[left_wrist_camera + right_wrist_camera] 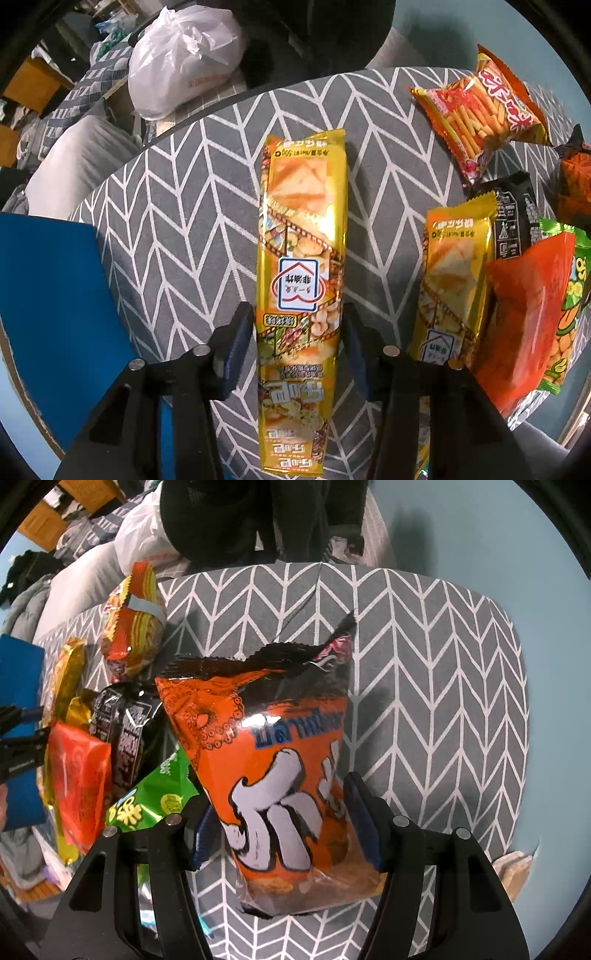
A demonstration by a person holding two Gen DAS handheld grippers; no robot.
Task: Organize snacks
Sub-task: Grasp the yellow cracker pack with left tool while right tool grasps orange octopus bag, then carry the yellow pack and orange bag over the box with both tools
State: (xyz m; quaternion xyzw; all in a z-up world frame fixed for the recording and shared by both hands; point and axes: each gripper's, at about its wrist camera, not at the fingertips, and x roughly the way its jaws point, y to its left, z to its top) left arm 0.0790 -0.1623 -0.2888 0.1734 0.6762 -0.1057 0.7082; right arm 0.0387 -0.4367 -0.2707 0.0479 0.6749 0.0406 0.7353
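1. Table, grey cloth with white chevrons; bears all snacks.
2. Orange snack bag, on the table's right part; right gripper pinching its lower half, blue pads against both sides.
3. Long gold packet, lying lengthwise mid-table; left gripper narrowed onto it, pads at both edges.
4. Pile to the right in the left wrist view: orange stick-snack bag, second gold packet, red pouch, black packet.
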